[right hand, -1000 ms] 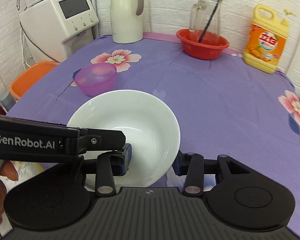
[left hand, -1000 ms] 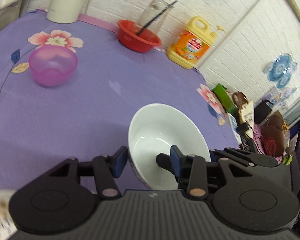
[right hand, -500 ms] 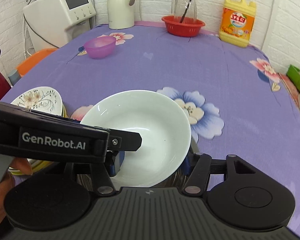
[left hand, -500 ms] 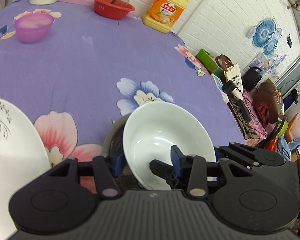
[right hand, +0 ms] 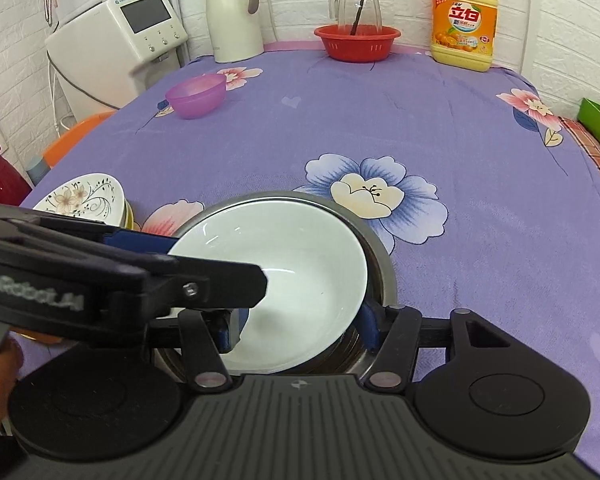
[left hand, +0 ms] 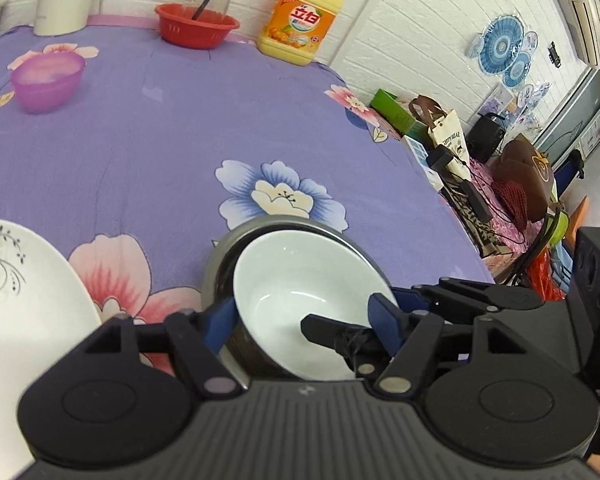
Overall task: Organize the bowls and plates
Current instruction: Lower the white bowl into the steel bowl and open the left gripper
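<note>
White ceramic bowl (right hand: 300, 280), lower centre of the right wrist view, nested at a slight tilt inside a stainless-steel bowl (right hand: 380, 252) on the purple floral tablecloth (right hand: 380, 140). Same pair at lower centre of the left wrist view: white bowl (left hand: 304, 280), steel rim (left hand: 220, 256).

Left gripper (left hand: 300, 318): fingers wide apart, one blue pad (left hand: 220, 320) just outside the bowls' left wall, the other at the right rim; contact not clear. Seen from the right as a black arm entering at left (right hand: 204, 280), its tip over the bowl's interior.

Right gripper (right hand: 300, 330): fingers spread across the near edge of the bowls, left pad over the white interior, right pad (right hand: 368, 324) outside the steel rim; apparently no grip.

Step judged in hand: release after stacking the white bowl into the steel one. Next move, as a judgement: straight withdrawal of both tools without dragging the tilted rim, then approach to the purple plastic bowl (right hand: 196, 96) at upper left. Flower-patterned plate stack (right hand: 84, 200) at left edge, apparently already gathered.
</note>
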